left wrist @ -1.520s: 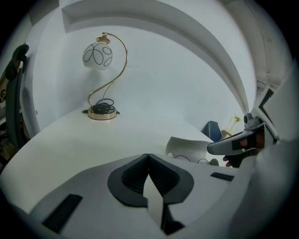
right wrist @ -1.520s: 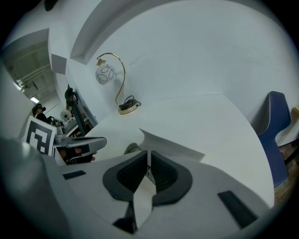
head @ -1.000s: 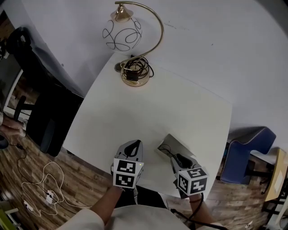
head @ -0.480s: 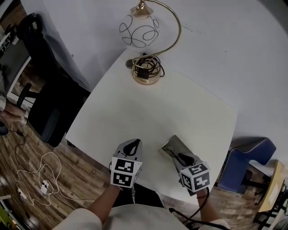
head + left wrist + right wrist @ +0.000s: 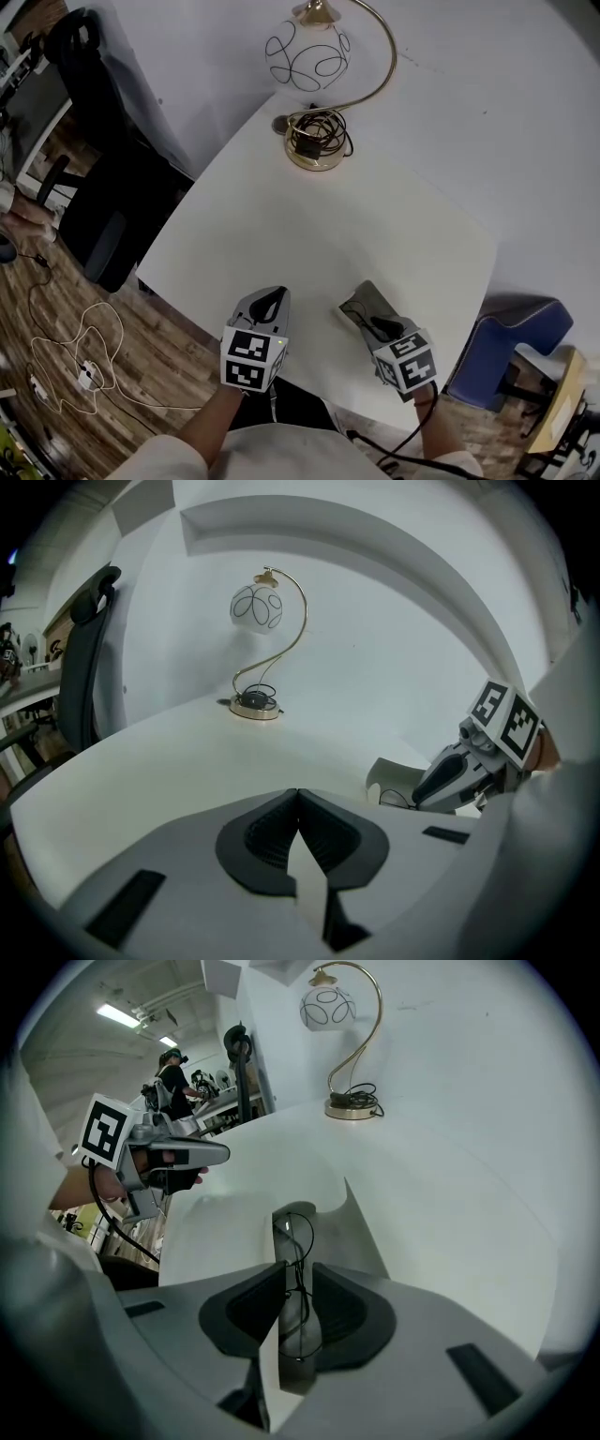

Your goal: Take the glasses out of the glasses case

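Grey and lying open near the front edge of the white table [image 5: 309,225], the glasses case [image 5: 361,1232] appeared to hold the thin black wire-framed glasses [image 5: 298,1237], so the opening was done and the lifting out was not. The right gripper [image 5: 296,1302] had its jaws closed narrowly on the frame at the case. The left gripper [image 5: 298,808] hung near it with jaws pressed together on nothing.

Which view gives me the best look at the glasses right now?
The right gripper view: the glasses lie along the open glasses case, thin wire frame held between the right gripper's jaws. Head and left gripper views show mostly the case, the gripper covering the glasses.
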A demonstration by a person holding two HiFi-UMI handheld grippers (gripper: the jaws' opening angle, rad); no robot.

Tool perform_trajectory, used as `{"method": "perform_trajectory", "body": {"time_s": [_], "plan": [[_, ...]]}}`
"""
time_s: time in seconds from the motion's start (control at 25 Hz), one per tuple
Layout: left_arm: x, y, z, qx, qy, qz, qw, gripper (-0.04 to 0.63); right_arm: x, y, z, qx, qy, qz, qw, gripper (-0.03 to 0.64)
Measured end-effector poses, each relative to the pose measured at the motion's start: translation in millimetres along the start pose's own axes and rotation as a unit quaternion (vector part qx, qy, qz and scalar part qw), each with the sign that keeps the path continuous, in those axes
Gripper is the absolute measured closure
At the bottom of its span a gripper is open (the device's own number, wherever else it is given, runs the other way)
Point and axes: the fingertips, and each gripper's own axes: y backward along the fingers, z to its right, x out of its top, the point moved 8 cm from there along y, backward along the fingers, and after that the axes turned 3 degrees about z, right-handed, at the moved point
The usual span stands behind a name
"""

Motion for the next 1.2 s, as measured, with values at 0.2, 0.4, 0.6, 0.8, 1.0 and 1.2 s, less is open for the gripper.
{"method": "perform_trajectory", "body": {"time_s": [0.2, 0.4, 0.6, 0.8, 1.0, 1.2], "plan": [[-0.8, 2.9, -4.1, 0.011, 0.008, 0.006, 0.9999, 0.578, 1.4, -4.4, 3.5, 0.013, 0.017, -0.016, 1.000, 0.518], [-4.3, 7.6, -9.1, 0.022, 0.018, 0.007, 0.9996, 0.578, 3.7, -8.7, 8.5, 0.039, 0.032, -0.036, 0.998, 0.525], [-8.6, 12.1, -12.9, 0.033, 0.027, 0.008, 0.9991, 0.578, 7.2, -12.6, 10.1, 0.068, 0.052, -0.063, 0.994, 0.536], [-10.6, 12.6, -13.3, 0.036, 0.034, 0.010, 0.9987, 0.578, 8.7, -17.2, 10.6, 0.084, 0.053, -0.084, 0.991, 0.554], [-9.4, 10.2, -11.6, 0.033, 0.035, 0.010, 0.9988, 0.578, 7.7, -20.0, 13.1, 0.090, 0.030, -0.090, 0.991, 0.557], [-7.8, 7.8, -9.0, 0.028, 0.031, 0.008, 0.9991, 0.578, 6.9, -20.7, 13.0, 0.090, 0.023, -0.087, 0.992, 0.560]]}}
